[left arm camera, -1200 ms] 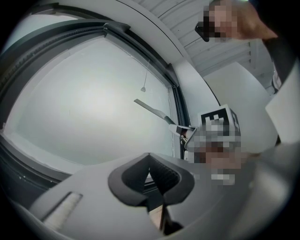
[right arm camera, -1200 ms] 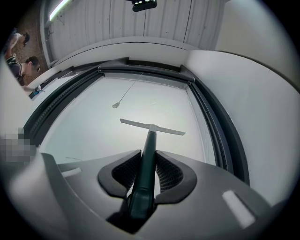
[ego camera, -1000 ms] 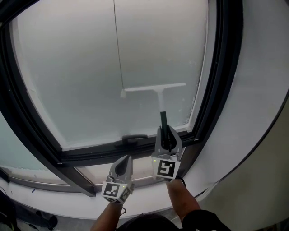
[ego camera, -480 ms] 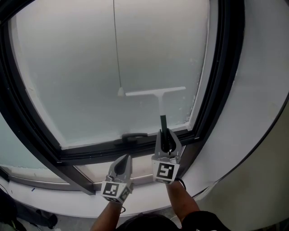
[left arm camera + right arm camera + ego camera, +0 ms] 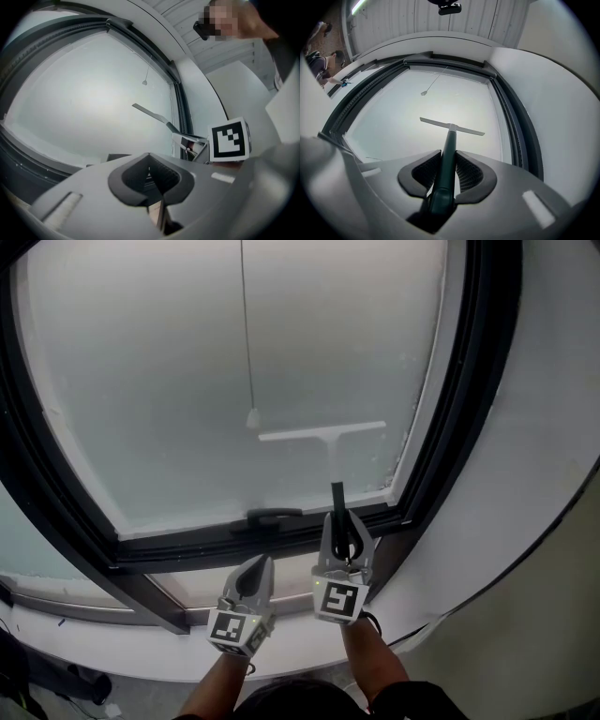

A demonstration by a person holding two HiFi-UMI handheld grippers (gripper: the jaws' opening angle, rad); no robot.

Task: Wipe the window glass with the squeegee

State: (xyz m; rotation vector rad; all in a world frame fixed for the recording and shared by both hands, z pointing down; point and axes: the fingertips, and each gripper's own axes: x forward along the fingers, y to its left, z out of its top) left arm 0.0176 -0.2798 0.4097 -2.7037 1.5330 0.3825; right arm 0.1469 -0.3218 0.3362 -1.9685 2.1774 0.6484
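Note:
A white squeegee blade (image 5: 322,431) lies flat on the frosted window glass (image 5: 169,371), low on the pane's right half. Its dark green handle (image 5: 337,498) runs down into my right gripper (image 5: 343,524), which is shut on it. The right gripper view has the handle (image 5: 447,154) clamped between both ribbed pads, with the blade (image 5: 451,125) crosswise ahead. My left gripper (image 5: 258,566) hangs beside the right one, below the window frame, shut and holding nothing. From the left gripper (image 5: 151,164) view the squeegee (image 5: 152,112) slants across the glass to the right.
A thin pull cord with a small end weight (image 5: 253,418) hangs just left of and above the blade. A black window handle (image 5: 272,516) sits on the dark bottom frame (image 5: 187,545). A white sill (image 5: 141,648) lies below and a white wall (image 5: 544,427) to the right.
The squeegee blade has slid a little down the glass, away from the cord's weight and nearer the bottom frame. The left gripper has stayed where it was.

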